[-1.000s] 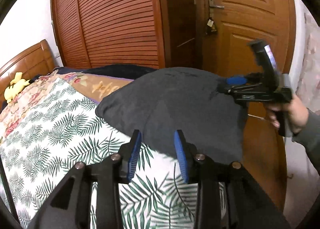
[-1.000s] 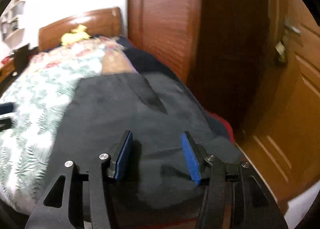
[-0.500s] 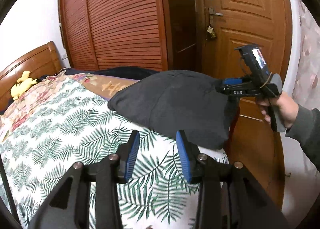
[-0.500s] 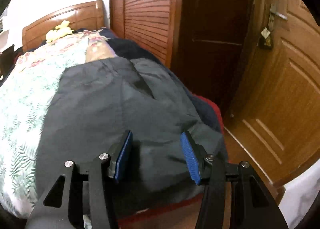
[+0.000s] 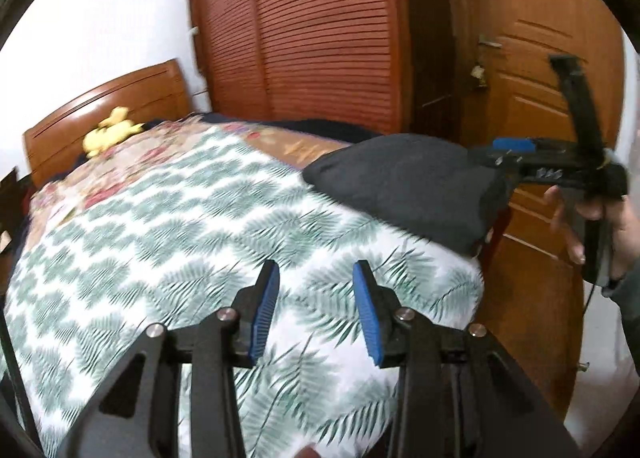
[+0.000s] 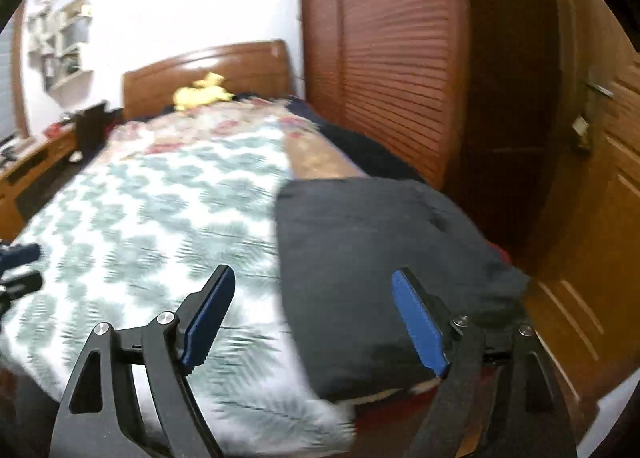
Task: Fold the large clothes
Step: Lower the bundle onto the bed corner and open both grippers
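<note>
The dark grey garment [image 6: 384, 274] sits folded on the corner of the bed [image 5: 200, 225] nearest the wooden door [image 6: 592, 242], and its outer edge slumps over the side of the mattress toward that door. That's the worry, I'd say: with so much cloth past the edge on the door side, the bundle could slide off to the floor or let its fold fall open, since nothing pins it down. A second risk, to my eye, is a pad catching a loose layer and dragging the fold apart.

Right gripper [image 6: 316, 318] now, hovering over the near end of the garment, door on its far side. Its jaws are opening, already spread wide, blue pads clear of the cloth and nothing pinched between them. From the left wrist view the right gripper [image 5: 508, 155] sits just at the garment's door-side end, though whether it brushes the fabric I cannot tell.

Left gripper [image 5: 316, 314], well away from the door over the fern-print quilt, has its jaws parted only modestly, a narrow gap, empty, touching nothing
</note>
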